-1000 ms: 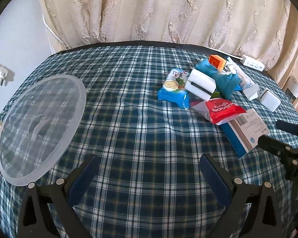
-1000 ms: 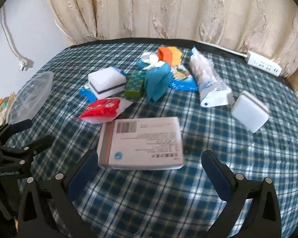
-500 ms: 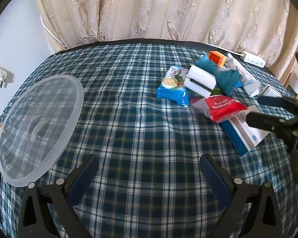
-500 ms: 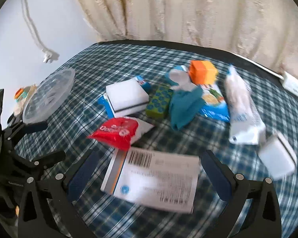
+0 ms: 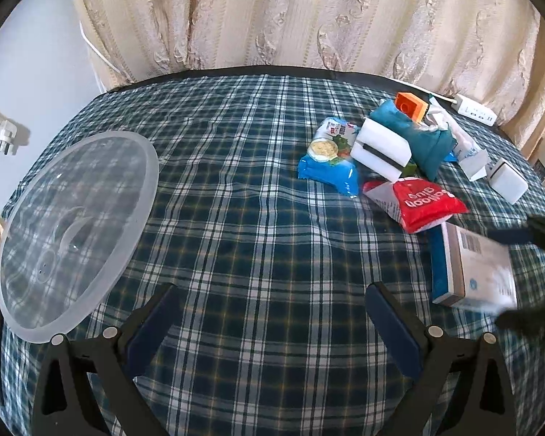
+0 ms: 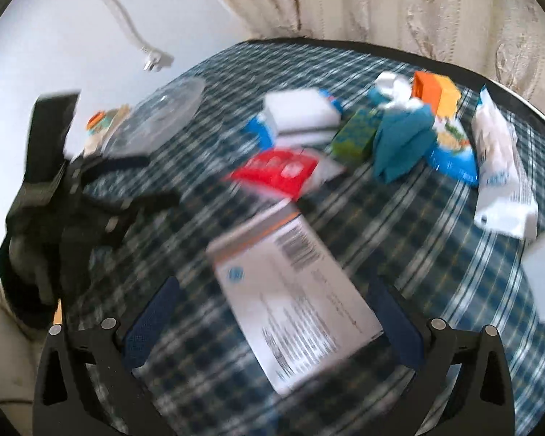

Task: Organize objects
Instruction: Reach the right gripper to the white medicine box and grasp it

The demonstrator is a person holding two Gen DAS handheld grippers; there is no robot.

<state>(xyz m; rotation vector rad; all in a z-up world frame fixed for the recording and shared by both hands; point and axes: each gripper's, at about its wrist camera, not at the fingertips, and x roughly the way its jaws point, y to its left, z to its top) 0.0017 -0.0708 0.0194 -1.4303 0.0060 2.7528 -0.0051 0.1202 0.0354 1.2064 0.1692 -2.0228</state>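
A white cardboard box with a barcode [image 6: 294, 301] lies on the plaid tablecloth between the open jaws of my right gripper [image 6: 272, 323]; the view is blurred, so contact is unclear. The box also shows in the left wrist view [image 5: 472, 269] with my right gripper [image 5: 527, 272] around it. Behind it lie a red packet [image 5: 418, 196], a white sponge [image 5: 381, 149], a blue snack bag [image 5: 327, 160], a teal cloth [image 5: 418, 134] and an orange block [image 5: 410, 105]. My left gripper [image 5: 272, 323] is open and empty over bare cloth.
A clear plastic lid [image 5: 72, 225] lies at the table's left edge. A white tube pack [image 6: 497, 167] and a small white block [image 5: 508, 181] lie at the right. A power strip [image 5: 476, 109] sits by the curtain. A plug hangs on the left wall [image 5: 7, 138].
My right gripper has swung left and moved forward so the white box now lies between its jaws. The left gripper has hardly moved.
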